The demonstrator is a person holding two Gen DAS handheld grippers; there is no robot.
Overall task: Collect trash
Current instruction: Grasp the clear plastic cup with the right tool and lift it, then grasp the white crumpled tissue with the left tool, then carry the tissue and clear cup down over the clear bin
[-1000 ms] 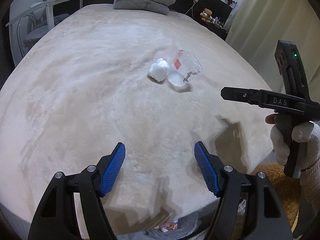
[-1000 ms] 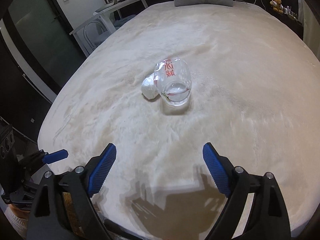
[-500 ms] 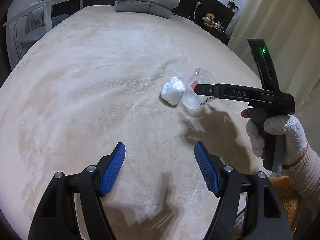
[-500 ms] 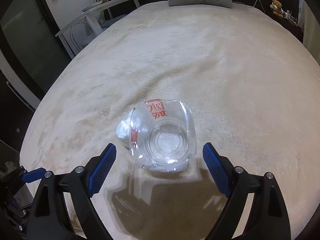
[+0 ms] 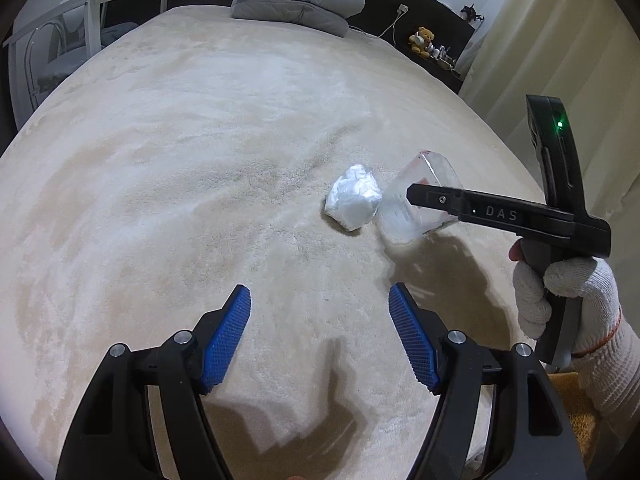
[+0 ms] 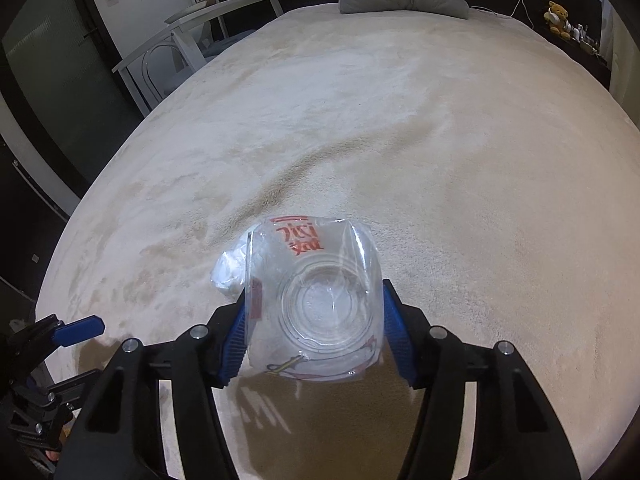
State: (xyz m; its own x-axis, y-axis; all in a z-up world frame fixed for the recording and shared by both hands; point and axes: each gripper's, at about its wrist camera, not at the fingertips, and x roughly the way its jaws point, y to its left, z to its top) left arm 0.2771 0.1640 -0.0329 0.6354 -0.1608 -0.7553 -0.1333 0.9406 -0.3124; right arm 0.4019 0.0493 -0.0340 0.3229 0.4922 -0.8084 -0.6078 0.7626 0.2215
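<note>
**Occlusions and cut-offs**

Right view: crumpled white paper wad (image 6: 229, 271) mostly hidden behind the clear plastic cup with red print (image 6: 316, 300); the cup covers most of both blue pads (image 6: 394, 340). Left view: the right gripper's black finger (image 5: 472, 208) crosses the cup's side. Small items beside the teddy bear (image 5: 420, 42), beyond the beige bed's (image 5: 200, 160) far right corner, too small to identify.

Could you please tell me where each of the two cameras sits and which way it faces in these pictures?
Left wrist: on the left gripper, looking down along its open blue fingers across the cream bed; the gloved right hand shows.
Right wrist: on the right gripper, looking down at the clear plastic cup its fingers have just closed on; the left gripper's tip shows.
Shared: cup, white wad, grey pillows, teddy bear.
</note>
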